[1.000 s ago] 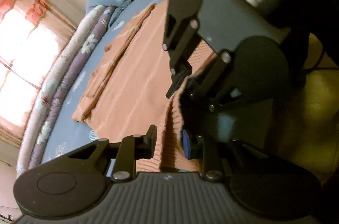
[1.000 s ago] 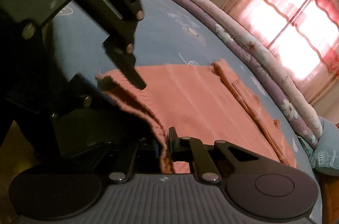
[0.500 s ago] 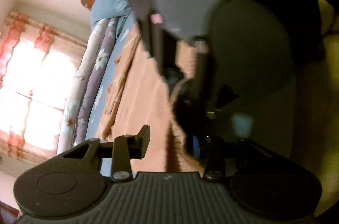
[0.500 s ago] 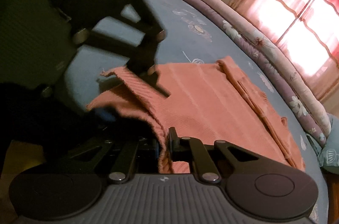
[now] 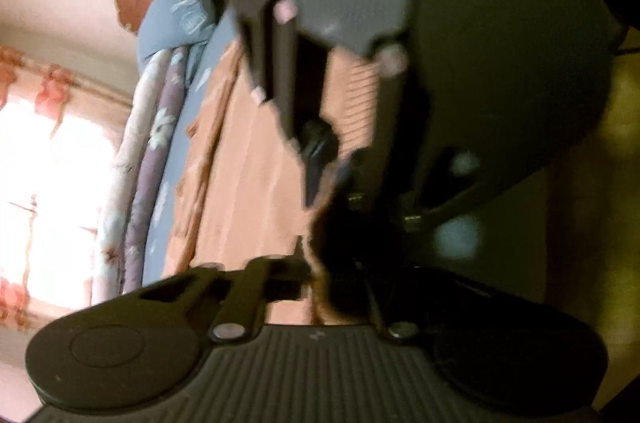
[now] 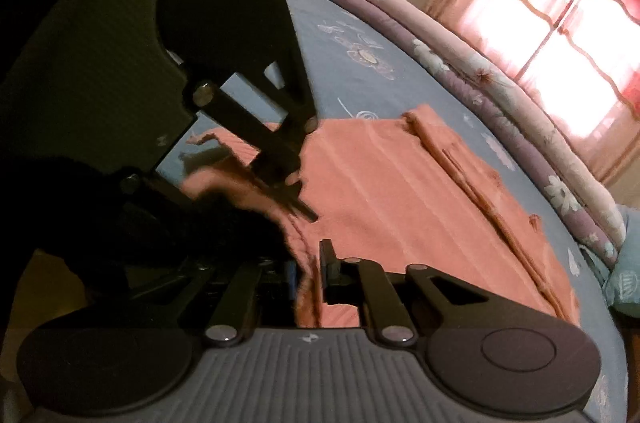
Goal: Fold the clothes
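Lying flat across the blue bedsheet (image 6: 352, 35), the salmon knit garment (image 6: 400, 191) had its far side already doubled into a narrow strip near the rolled floral quilt (image 6: 500, 91), while its near edge was gathered up between the two tools. The left gripper (image 5: 316, 275) had just been closing and stood pinched tight on that ribbed hem, the cloth bunched dark between its jaws. The right gripper (image 6: 310, 275) had just been opening a little; a fold of the knit hung in its narrow gap, and the frames did not settle whether the pads pressed on it. Both tools crowded the same corner, each filling the other's view, and the picture from the left one was blurred. By my reading the step in hand was a regrasp along the near hem before the next fold. The coming move called for one firm hold at each end of that edge, spread apart, then a lift and carry toward the folded strip without dragging the layers beneath.
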Demonstrator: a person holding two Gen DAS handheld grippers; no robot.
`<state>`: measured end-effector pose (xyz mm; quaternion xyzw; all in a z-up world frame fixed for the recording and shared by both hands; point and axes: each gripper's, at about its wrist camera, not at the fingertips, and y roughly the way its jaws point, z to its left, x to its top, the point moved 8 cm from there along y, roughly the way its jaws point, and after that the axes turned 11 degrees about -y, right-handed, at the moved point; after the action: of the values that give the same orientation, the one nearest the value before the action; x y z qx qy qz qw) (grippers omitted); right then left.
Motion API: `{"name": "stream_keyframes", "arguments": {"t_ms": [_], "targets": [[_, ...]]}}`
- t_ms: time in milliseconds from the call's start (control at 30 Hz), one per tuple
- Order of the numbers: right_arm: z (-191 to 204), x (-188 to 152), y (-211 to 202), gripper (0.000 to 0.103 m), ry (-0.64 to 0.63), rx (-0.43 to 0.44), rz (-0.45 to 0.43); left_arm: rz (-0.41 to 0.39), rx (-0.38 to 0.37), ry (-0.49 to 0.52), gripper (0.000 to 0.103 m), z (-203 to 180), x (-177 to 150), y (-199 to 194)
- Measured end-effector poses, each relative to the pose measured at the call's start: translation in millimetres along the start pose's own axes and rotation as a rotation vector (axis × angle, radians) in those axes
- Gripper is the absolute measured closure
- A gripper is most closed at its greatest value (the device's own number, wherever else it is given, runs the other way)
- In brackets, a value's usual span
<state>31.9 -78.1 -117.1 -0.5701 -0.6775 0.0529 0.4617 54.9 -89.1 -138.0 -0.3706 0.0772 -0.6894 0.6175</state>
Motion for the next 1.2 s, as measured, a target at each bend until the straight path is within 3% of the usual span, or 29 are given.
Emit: {"name": "stream_keyframes", "arguments": {"t_ms": [100,300,667,733,800,1200], "targets": [[4,-9,-3,0.072,-0.024,-0.080,0.019,0.005,-0.003,-0.079,0.098,9,3,-2],[0,-41,-5,0.067,-0.047,-0.232,0.132,0.002,0.003,-0.111,0.098,17,8,-2],[-37,-121,-28,0.067,-0.060,-0.327,0.295,0.014,-0.012,-0.134,0.098,17,1,0],[-43,-135,-31,0.061,-0.078,-0.347,0.312,0.015,-0.012,-0.132,0.098,17,-1,-2],[-50,-143,-35,0.055,-0.076,-0.364,0.317,0.019,-0.012,-0.132,0.098,17,-2,-1],[-67,-175,-46,0.055,-0.150,-0.382,0.381,0.029,-0.014,-0.123,0.097,15,-3,-2]]}}
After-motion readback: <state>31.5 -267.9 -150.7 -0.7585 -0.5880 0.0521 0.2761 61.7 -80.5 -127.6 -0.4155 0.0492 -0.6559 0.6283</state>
